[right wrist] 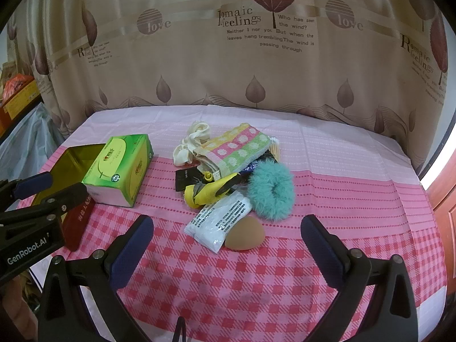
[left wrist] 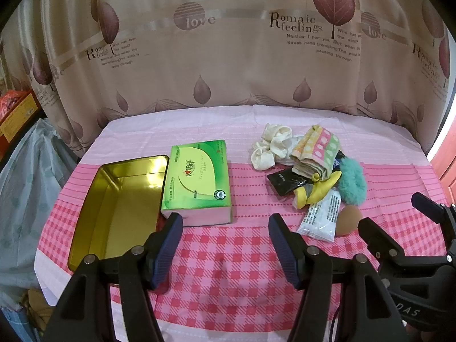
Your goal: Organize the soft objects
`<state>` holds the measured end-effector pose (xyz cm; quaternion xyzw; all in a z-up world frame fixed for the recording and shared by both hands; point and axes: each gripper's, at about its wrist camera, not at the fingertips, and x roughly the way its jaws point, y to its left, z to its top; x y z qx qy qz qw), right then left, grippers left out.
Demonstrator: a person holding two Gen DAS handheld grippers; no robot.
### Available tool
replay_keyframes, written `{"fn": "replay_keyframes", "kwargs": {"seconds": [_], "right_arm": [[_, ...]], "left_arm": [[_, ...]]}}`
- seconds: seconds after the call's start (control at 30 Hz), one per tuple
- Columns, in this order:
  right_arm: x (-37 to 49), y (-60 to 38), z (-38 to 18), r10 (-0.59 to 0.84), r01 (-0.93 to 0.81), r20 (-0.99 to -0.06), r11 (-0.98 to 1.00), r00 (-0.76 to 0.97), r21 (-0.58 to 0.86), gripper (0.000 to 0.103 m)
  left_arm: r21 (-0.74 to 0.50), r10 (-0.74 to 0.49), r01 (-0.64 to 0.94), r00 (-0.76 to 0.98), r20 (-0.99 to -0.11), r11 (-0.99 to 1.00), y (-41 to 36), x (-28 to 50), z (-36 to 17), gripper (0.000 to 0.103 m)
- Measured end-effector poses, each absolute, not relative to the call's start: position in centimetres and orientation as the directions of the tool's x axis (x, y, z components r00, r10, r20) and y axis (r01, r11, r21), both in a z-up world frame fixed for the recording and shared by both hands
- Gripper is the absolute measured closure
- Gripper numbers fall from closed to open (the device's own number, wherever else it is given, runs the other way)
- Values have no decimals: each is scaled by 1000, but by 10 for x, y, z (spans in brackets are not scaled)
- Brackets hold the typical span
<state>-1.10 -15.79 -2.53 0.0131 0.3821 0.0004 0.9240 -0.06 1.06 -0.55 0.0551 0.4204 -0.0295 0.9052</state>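
While both hand-held grippers, left (left wrist: 225,238) and right (right wrist: 226,240), gape empty, the beige sponge (right wrist: 245,234) lies nearest on the worktop (right wrist: 356,199): light, squashy, probably best pinched across its middle.

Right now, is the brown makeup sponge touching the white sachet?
Touching. In the right wrist view the brown makeup sponge lies against the near edge of the white sachet, overlapping its corner, with no tablecloth showing between them.
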Motion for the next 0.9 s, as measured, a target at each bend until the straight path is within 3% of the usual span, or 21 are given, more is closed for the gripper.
{"fn": "replay_keyframes", "kwargs": {"seconds": [0.7,0.9], "right_arm": [[-11,-171,-42,7,-5,-720,1000,694,4,2],[-7,-190,-69,20,-11,-751,1000,659,17,16]], "left_arm": [[87,5,100,628,-778,991,10,7,-14,39],[94,7,109,612,-791,990,7,12,-27,39]]}}
